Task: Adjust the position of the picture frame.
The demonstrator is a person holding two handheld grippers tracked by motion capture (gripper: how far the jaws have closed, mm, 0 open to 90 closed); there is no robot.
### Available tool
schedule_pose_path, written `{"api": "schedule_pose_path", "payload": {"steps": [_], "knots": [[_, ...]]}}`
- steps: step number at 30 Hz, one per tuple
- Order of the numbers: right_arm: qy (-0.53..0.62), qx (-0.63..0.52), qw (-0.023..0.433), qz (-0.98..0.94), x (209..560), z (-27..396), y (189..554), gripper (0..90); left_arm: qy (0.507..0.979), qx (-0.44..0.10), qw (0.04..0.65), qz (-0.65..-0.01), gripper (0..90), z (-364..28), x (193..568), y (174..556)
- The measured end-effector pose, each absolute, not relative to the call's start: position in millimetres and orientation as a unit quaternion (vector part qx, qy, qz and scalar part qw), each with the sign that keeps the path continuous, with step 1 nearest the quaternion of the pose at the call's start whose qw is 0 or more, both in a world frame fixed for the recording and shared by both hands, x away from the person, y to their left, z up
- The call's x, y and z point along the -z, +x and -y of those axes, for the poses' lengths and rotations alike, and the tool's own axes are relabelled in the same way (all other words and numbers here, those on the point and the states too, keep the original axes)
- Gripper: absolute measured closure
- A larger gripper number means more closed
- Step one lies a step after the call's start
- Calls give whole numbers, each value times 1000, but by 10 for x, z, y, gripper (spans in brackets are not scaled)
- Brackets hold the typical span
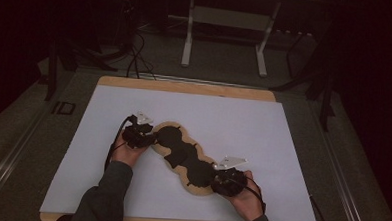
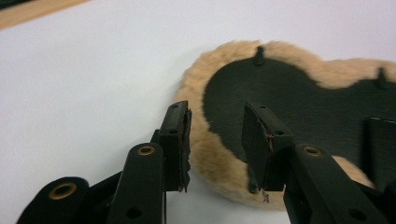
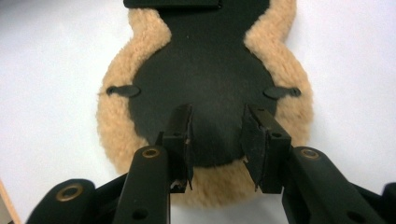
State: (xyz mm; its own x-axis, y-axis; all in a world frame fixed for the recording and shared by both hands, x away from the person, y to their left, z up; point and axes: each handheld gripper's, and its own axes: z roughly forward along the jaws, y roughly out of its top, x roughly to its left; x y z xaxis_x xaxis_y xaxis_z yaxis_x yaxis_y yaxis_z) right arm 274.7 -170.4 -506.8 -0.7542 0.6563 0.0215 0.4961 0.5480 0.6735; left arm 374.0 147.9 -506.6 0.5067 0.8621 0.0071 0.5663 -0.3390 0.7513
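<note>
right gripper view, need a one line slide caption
Right gripper, jaws apart, poised over the rounded end of a tan fleece pad with black backing on a white table.

This looks like a lab or test room set up for recording, dim all round. A wooden table (image 1: pixel 185 87) covered by a white sheet (image 1: pixel 223 121) stands on a grey floor (image 1: pixel 28 133), with dark stands at the left and right. Beyond its far edge are the white legs of a desk frame (image 1: pixel 188 37) and loose black cables (image 1: pixel 135 58) on the floor.
</note>
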Motion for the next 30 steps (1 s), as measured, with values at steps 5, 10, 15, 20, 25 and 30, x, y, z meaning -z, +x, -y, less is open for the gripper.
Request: {"api": "schedule_pose_path", "payload": {"steps": [5, 10, 15, 20, 25, 30], "knots": [[337, -342, 115, -870, 5060, 1767, 2690, 626, 781, -207, 335, -485, 642, -1475, 5145, 3838], [344, -340, 118, -867, 5057, 1815, 2636, 597, 776, -204, 336, -494, 656, -1453, 5150, 3883], [357, -339, 114, -863, 5065, 1883, 2606, 580, 773, -206, 332, -500, 660, -1452, 5161, 3922], [370, -328, 112, -862, 5096, 1963, 2555, 554, 772, -196, 338, -501, 709, -1451, 5166, 3940], [377, -321, 102, -863, 5144, 2034, 2519, 515, 777, -200, 333, -495, 788, -1413, 5164, 3934], [365, -318, 94, -870, 5164, 1973, 2501, 485, 775, -209, 334, -493, 733, -1422, 5172, 3943]]}}
